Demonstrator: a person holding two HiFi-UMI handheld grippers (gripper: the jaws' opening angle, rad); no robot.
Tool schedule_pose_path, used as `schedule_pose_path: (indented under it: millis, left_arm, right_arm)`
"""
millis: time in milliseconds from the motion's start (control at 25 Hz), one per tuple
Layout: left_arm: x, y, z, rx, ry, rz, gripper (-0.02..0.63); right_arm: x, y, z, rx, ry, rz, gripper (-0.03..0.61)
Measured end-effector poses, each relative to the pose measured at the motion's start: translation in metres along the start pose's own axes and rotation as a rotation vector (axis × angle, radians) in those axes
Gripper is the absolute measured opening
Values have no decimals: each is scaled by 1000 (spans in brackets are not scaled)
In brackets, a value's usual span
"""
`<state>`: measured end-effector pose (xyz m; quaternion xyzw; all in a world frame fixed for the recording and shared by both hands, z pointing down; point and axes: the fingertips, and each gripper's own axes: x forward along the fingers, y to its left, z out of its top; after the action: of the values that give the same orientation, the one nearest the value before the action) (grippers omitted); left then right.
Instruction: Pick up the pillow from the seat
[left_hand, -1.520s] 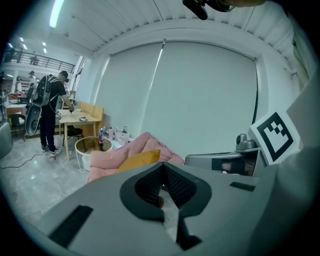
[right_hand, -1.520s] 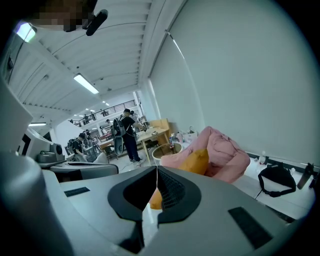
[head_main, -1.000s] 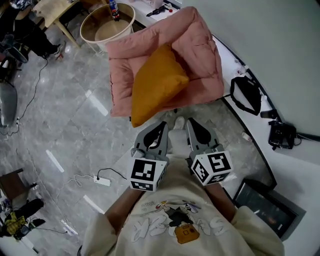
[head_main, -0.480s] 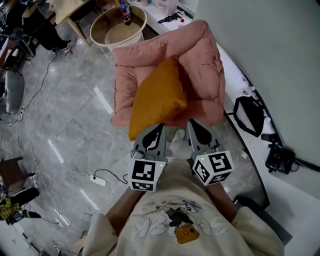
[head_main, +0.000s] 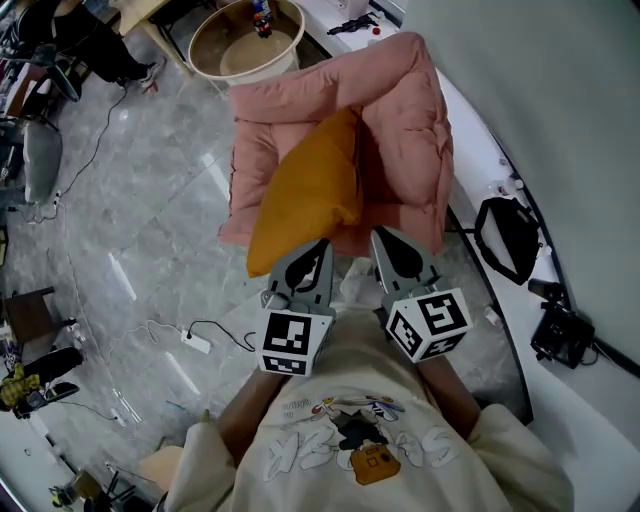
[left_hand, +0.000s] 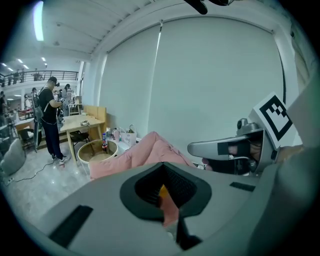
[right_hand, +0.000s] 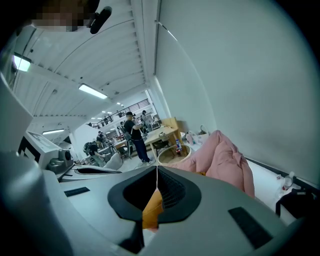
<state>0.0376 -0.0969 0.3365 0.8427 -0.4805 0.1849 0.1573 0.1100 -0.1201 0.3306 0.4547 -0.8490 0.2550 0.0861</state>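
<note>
An orange pillow (head_main: 305, 195) leans tilted on a pink padded seat (head_main: 405, 120), its lower corner hanging over the seat's front edge. My left gripper (head_main: 321, 244) is shut and holds nothing, its tip just below the pillow's lower right edge. My right gripper (head_main: 379, 233) is also shut and empty, pointing at the seat's front edge right of the pillow. In the left gripper view a sliver of pillow (left_hand: 163, 191) shows through the hollow of the shut jaws, with the seat (left_hand: 145, 150) behind. In the right gripper view the pillow (right_hand: 152, 205) shows likewise, the seat (right_hand: 222, 155) to the right.
A round wicker side table (head_main: 213, 28) with a bottle (head_main: 262, 14) stands behind the seat. A black bag (head_main: 508, 238) and camera gear (head_main: 560, 335) lie on the white ledge at right. A power strip (head_main: 195, 342) with cable lies on the grey floor at left. People stand far back.
Both shut grippers have come closer to the seat; their tips now reach the pillow's lower corner and the seat's front edge. The pillow has not moved on the seat.
</note>
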Motion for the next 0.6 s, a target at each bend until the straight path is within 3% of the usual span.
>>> schedule_pose_path:
  millis: [280, 600]
  left_arm:
    - [9, -8, -7, 33, 40, -4, 5]
    - [14, -4, -24, -6, 70, -23, 5]
  right_arm:
    - [9, -15, -9, 37, 33, 22, 23]
    - [22, -13, -21, 27, 81, 37, 23]
